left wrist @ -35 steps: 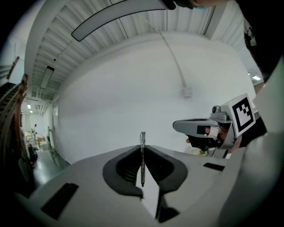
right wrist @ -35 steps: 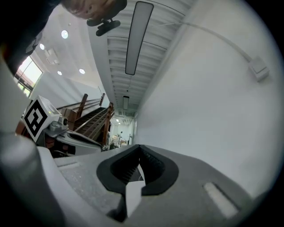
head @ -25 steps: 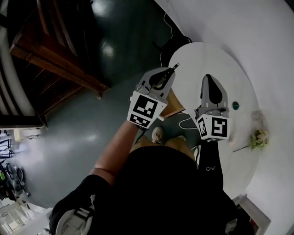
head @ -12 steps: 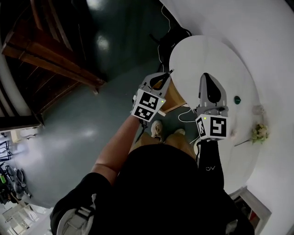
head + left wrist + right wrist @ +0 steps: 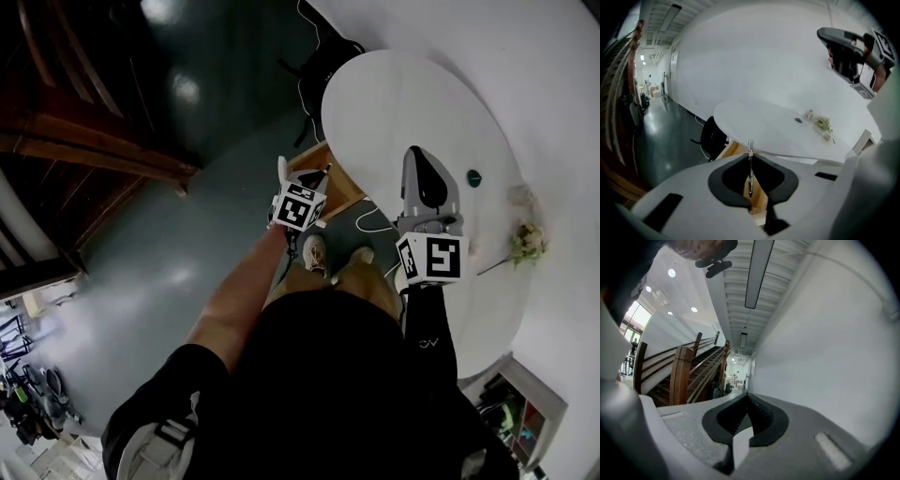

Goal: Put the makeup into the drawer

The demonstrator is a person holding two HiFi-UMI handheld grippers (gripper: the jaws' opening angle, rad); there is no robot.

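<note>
My left gripper (image 5: pixel 317 180) is shut on a thin dark makeup stick (image 5: pixel 750 174) with a clear tip, which stands upright between its jaws. It hangs tilted downward, just beside and above the open wooden drawer (image 5: pixel 343 193) under the edge of the white oval table (image 5: pixel 403 103). In the left gripper view the drawer's light wood (image 5: pixel 735 150) shows right behind the jaws of my left gripper (image 5: pixel 750 157). My right gripper (image 5: pixel 418 159) is held level over the table, jaws together with nothing between them. The right gripper (image 5: pixel 747 398) faces a white wall.
On the table's far side lie a small green thing (image 5: pixel 473 173), a little jar (image 5: pixel 518 195) and dried flowers (image 5: pixel 527 244). A black chair (image 5: pixel 323 66) stands behind the drawer. A white cable (image 5: pixel 370 220) lies on the grey floor. A wooden staircase (image 5: pixel 84 150) is at the left.
The left gripper has dropped well down with the stick, tipped downward and rolled, ending close to the drawer. The right gripper has hardly shifted.
</note>
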